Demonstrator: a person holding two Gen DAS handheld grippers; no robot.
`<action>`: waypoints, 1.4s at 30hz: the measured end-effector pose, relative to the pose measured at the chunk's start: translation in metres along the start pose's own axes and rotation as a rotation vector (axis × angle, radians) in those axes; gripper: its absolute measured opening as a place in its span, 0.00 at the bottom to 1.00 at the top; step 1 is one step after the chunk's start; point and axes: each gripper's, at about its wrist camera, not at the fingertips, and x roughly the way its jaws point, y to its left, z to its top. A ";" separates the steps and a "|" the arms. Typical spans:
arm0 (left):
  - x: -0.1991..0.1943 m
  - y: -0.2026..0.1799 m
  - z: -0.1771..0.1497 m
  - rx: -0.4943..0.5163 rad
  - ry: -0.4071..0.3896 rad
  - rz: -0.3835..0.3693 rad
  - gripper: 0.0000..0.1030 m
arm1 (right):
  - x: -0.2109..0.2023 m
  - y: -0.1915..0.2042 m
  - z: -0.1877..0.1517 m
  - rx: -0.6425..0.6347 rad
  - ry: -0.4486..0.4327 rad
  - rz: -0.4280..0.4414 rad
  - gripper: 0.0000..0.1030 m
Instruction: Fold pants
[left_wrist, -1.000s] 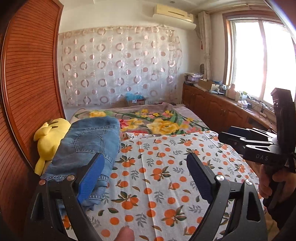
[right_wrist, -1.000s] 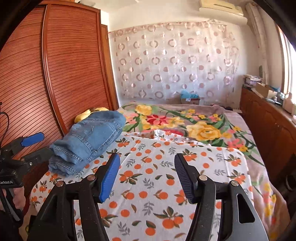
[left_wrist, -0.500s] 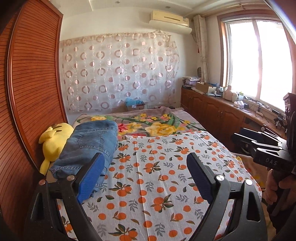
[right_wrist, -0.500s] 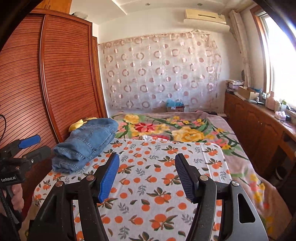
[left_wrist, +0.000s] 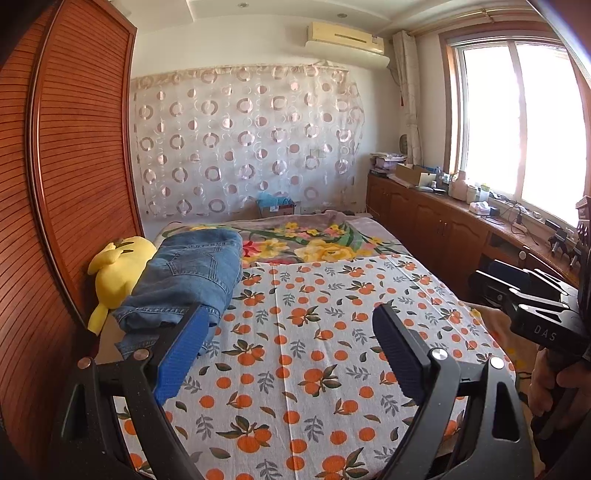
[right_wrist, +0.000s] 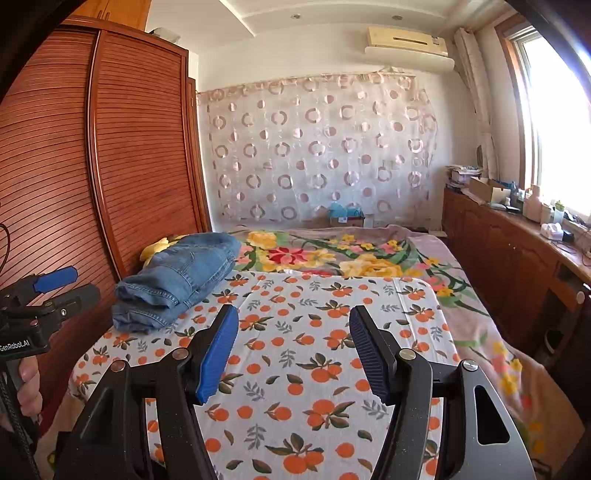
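Folded blue jeans (left_wrist: 188, 277) lie in a stack on the left side of the bed, on the orange-print sheet (left_wrist: 314, 350); they also show in the right wrist view (right_wrist: 177, 280). My left gripper (left_wrist: 288, 332) is open and empty, held above the near part of the sheet, right of the jeans. My right gripper (right_wrist: 293, 339) is open and empty, above the sheet, apart from the jeans. Each gripper shows at the edge of the other's view: the right one (left_wrist: 524, 295), the left one (right_wrist: 48, 291).
A yellow plush toy (left_wrist: 114, 273) lies between the jeans and the wooden wardrobe (left_wrist: 55, 221) on the left. A floral blanket (left_wrist: 314, 243) covers the far bed. Wooden cabinets (left_wrist: 443, 229) with clutter run along the right under the window.
Both grippers have pulled back and risen away from the bed; more of the room and ceiling shows. The jeans stay put. Both jaws remain open.
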 end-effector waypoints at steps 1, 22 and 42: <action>0.000 0.000 -0.001 -0.002 0.002 0.001 0.88 | 0.001 -0.002 0.000 0.004 0.003 0.001 0.63; -0.002 0.005 -0.005 -0.009 0.003 0.008 0.88 | 0.001 -0.007 0.003 -0.013 -0.006 -0.016 0.63; -0.003 0.002 -0.005 -0.007 -0.002 0.007 0.88 | 0.001 -0.006 0.001 -0.007 -0.014 -0.015 0.63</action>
